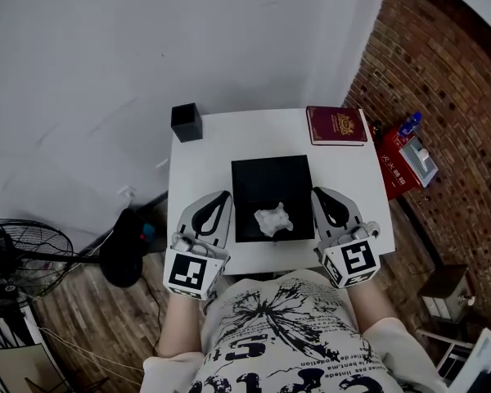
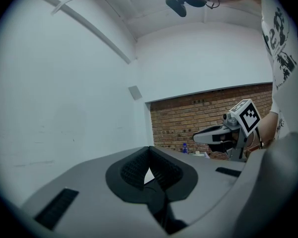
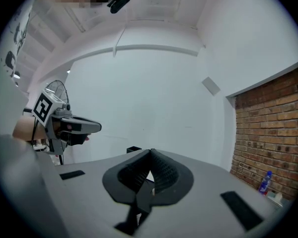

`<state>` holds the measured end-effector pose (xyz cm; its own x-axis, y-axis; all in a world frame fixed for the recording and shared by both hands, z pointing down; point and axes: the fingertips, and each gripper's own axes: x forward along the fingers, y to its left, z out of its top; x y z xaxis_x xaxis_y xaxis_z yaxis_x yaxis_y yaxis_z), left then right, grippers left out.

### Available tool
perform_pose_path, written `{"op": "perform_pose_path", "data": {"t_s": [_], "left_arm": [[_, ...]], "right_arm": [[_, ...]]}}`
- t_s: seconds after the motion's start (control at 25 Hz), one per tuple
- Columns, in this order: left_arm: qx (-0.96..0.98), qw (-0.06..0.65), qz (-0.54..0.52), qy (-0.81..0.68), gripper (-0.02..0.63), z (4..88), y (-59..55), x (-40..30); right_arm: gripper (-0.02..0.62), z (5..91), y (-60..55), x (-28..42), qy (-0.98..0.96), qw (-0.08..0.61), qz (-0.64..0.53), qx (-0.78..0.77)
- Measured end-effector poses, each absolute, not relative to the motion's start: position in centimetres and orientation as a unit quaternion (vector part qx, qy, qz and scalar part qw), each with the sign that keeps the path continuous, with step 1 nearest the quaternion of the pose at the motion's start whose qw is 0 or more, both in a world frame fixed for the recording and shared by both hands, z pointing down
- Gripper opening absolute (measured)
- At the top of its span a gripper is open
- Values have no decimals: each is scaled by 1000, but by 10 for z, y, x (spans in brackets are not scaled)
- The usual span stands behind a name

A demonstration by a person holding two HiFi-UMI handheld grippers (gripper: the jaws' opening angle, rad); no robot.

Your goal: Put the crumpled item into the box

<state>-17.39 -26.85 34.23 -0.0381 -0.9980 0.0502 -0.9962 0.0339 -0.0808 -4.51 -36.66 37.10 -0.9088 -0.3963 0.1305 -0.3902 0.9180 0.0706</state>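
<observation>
A crumpled white item [image 1: 272, 219] lies within the outline of the black square box [image 1: 272, 178], near its front edge, in the middle of the white table [image 1: 204, 150]. My left gripper [image 1: 225, 196] rests on the table just left of the box, jaws shut and empty. On the box's right side my right gripper [image 1: 317, 191] stands the same way, shut with nothing in it. In the left gripper view the left gripper [image 2: 149, 149] has its tips together and points up at the wall. In the right gripper view the right gripper [image 3: 150, 152] is likewise closed. Neither gripper view shows the crumpled item.
A small black cube-shaped holder [image 1: 186, 122] stands at the table's far left corner and a red book [image 1: 336, 125] at the far right. A fan [image 1: 20, 252] stands on the floor to the left. A red box [image 1: 401, 166] and a blue bottle [image 1: 407, 124] sit by the brick wall.
</observation>
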Motion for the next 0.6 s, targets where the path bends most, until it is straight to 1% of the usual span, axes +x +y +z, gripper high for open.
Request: {"op": "perform_pose_path", "data": {"t_s": [0.2,0.48,0.6], "left_arm": [[-693,13,-45,719,13,342,-272,-177],[-696,2,-72,714,13,348,-271,-177],[-696,11,-58,716,14,345,-274,-176]], "right_arm": [[12,372,-367,-49,-977,72,-25,201],[12,372,-368,-50,-976,69,-24,203],[12,373,-369,-50,-977,68,-25,202]]}}
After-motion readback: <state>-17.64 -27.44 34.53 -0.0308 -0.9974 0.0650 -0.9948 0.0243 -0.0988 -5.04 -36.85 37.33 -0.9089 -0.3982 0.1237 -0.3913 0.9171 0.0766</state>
